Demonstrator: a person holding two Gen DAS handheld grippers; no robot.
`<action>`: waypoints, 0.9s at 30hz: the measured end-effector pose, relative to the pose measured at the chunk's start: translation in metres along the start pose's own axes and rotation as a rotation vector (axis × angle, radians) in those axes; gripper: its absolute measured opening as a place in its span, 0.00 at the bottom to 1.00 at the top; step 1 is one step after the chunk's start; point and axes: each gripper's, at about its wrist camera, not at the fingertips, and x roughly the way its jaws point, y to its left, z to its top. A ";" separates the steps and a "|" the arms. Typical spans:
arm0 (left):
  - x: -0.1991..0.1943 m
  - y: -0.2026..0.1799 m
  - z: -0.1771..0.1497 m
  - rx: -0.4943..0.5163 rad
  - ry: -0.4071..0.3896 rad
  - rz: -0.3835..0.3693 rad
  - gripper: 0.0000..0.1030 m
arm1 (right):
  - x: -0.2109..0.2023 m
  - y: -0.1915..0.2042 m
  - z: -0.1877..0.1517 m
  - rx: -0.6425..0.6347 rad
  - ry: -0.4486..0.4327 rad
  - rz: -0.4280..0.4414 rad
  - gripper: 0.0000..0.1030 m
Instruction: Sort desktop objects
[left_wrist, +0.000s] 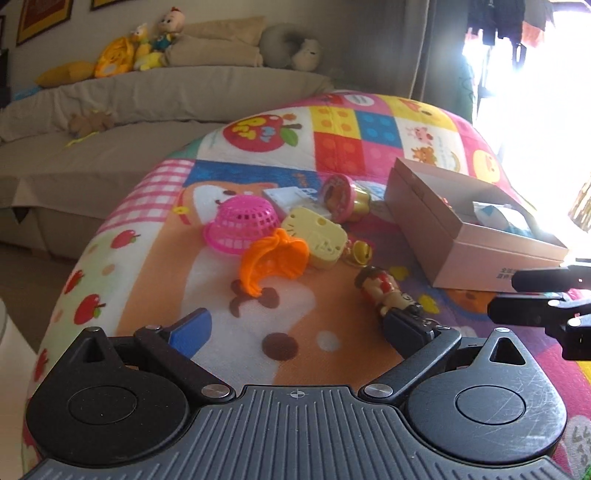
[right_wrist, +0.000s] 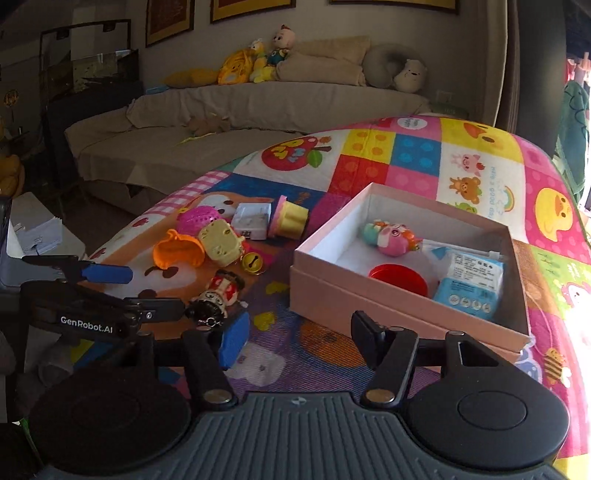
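A small doll figure (left_wrist: 382, 290) (right_wrist: 218, 295) in red lies on the colourful cloth, its dark head against the tip of one finger of my left gripper (left_wrist: 299, 325) (right_wrist: 147, 291). That gripper is open wide with only cloth between its fingers. My right gripper (right_wrist: 299, 336) (left_wrist: 517, 295) is open and holds nothing, just in front of the open pink box (right_wrist: 369, 302) (left_wrist: 443, 229). In the box lie a pink toy (right_wrist: 391, 236), a red lid (right_wrist: 399, 277) and a blue packet (right_wrist: 469, 288).
Loose toys sit beyond the doll: an orange basket (left_wrist: 273, 258), a pink basket (left_wrist: 240, 221), a yellow cat-shaped toy (left_wrist: 317, 232), a gold bell (left_wrist: 360, 253), a white box (left_wrist: 291, 199) and a pink and yellow toy (left_wrist: 343, 197). The table edge falls away at left, with a sofa (right_wrist: 184, 147) behind.
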 end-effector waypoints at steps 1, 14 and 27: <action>0.000 0.007 0.001 -0.024 -0.001 0.028 0.99 | 0.009 0.007 -0.001 0.005 0.011 0.025 0.51; 0.005 0.027 0.002 -0.137 0.026 0.039 0.99 | 0.039 0.028 -0.001 0.001 0.073 0.081 0.29; 0.022 -0.003 0.015 0.013 0.025 0.017 0.99 | -0.038 -0.060 -0.046 0.168 0.018 -0.272 0.52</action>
